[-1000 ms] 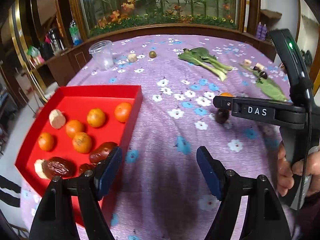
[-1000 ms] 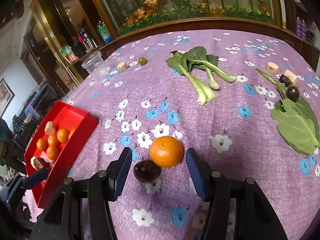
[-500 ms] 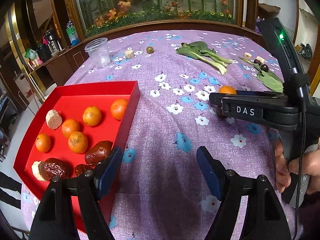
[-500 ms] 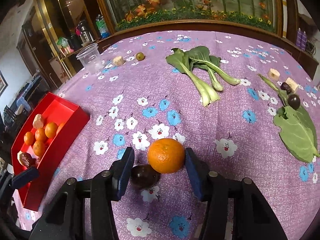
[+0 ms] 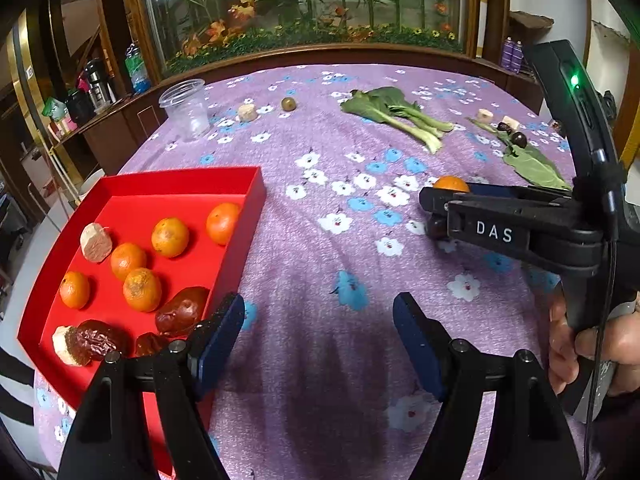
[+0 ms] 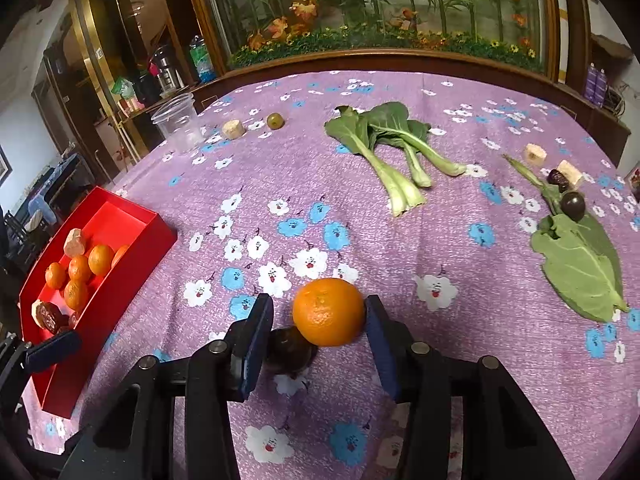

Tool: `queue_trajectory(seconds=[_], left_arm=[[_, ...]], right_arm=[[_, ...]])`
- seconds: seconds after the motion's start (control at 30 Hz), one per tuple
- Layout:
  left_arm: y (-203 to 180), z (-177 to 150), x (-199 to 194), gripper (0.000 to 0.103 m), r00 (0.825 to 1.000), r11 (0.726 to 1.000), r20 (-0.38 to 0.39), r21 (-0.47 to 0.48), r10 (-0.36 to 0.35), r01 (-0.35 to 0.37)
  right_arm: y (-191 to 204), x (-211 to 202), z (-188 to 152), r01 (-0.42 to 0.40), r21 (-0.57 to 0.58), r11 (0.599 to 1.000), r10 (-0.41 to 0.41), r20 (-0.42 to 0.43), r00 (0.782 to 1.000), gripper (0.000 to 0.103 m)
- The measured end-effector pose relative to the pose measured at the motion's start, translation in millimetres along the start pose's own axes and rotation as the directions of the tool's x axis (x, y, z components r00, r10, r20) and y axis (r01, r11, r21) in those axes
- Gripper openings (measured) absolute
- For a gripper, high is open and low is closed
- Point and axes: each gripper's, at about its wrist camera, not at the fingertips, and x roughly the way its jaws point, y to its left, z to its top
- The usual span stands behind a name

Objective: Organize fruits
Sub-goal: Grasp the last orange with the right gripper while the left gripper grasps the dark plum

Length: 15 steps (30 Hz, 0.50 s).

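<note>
A red tray (image 5: 244,176) at the left holds several oranges (image 5: 170,237), dates and pale chunks; it also shows in the right wrist view (image 6: 156,228). My left gripper (image 5: 318,330) is open and empty over the cloth beside the tray's right wall. My right gripper (image 6: 318,328) is partly closed around an orange (image 6: 328,311) and a dark round fruit (image 6: 289,350) on the cloth; the right pad touches the orange, and a gap remains at the left pad. In the left wrist view the orange (image 5: 450,183) peeks over the right gripper.
On the purple flowered cloth lie bok choy (image 6: 394,148), a big green leaf (image 6: 580,260), a dark fruit (image 6: 573,202), a date and pale chunks (image 6: 570,172), a green fruit (image 6: 275,121), a pale chunk (image 6: 233,129) and a clear plastic cup (image 6: 178,124). A wooden ledge runs behind.
My right gripper's jaws have narrowed around the orange and the dark fruit. The left gripper has stayed open by the tray.
</note>
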Motion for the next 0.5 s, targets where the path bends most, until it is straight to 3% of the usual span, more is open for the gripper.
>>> queue_trajectory(seconds=[0.2, 0.33, 0.5], left_arm=[[-4.9, 2.0, 4.5, 0.076, 1.000, 1.000, -0.009, 0.007, -0.024, 0.024], [-5.2, 4.7, 12.0, 0.076, 0.998, 0.998, -0.029, -0.011, -0.059, 0.058], [-6.1, 15.6, 25.5, 0.076, 0.992, 0.992, -0.045, -0.048, -0.121, 0.119]], right_arm=[[-7.0, -9.2, -3.2, 0.019, 0.010, 1.000, -0.019, 0.013, 1.000, 0.046], [-18.1, -14.7, -5.4, 0.023, 0.045, 0.999, -0.023, 0.010, 1.000, 0.038], [-30.4, -19.3, -7.5, 0.017, 0.085, 0.996, -0.018, 0.007, 1.000, 0.038]])
